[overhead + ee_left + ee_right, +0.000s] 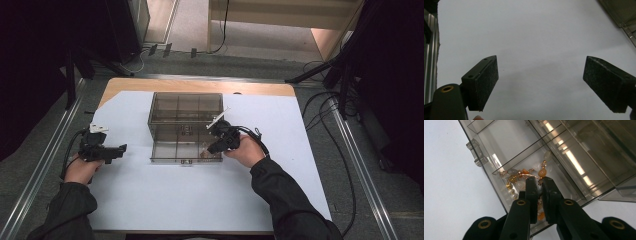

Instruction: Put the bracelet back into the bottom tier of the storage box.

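A smoky clear compartment box (151,134) lies open on the white sheet, its lid (185,107) folded back on the far side. A beaded bracelet (517,173) of orange, white and gold beads lies in the near right compartment (204,154). My right gripper (539,182) reaches down into that compartment, and its jaws are shut on the bracelet's thin wire and beads. From above, the right gripper (211,148) sits at the box's near right corner. My left gripper (540,85) rests open over bare sheet, left of the box (120,149), with nothing between its pads.
The white sheet (200,190) covers most of the wooden table (200,86). Metal rails (45,160) run along both sides of the table. Cables (330,125) lie on the floor to the right. The box's corner (626,25) lies far right of the left gripper.
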Motion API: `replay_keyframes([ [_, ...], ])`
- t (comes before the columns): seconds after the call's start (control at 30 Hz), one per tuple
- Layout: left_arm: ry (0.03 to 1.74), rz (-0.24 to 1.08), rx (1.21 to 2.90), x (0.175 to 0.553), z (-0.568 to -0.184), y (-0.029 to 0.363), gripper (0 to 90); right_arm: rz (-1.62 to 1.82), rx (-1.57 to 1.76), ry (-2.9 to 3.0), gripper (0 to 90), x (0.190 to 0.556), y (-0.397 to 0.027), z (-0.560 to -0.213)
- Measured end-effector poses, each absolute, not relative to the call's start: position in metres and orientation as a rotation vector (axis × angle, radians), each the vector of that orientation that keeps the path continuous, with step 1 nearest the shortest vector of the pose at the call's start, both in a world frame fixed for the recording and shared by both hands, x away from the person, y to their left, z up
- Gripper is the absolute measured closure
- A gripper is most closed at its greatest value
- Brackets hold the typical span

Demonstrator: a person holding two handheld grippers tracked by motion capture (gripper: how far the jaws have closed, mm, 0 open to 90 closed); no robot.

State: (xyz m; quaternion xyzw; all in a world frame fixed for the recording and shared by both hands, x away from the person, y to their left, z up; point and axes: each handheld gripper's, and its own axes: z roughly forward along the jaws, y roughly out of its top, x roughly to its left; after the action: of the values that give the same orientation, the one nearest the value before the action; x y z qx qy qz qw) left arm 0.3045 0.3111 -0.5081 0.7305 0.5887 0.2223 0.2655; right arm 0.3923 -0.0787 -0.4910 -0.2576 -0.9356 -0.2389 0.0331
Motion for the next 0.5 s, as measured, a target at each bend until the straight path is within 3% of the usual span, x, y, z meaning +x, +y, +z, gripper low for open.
replay_keyframes([
  [0.5, 1.588, 0.6, 1.974, 0.3044, -0.5076, 0.3109, 14.1, -0.8, -0.8, -2.852, 77.6, 0.3927, -0.0819, -0.4854],
])
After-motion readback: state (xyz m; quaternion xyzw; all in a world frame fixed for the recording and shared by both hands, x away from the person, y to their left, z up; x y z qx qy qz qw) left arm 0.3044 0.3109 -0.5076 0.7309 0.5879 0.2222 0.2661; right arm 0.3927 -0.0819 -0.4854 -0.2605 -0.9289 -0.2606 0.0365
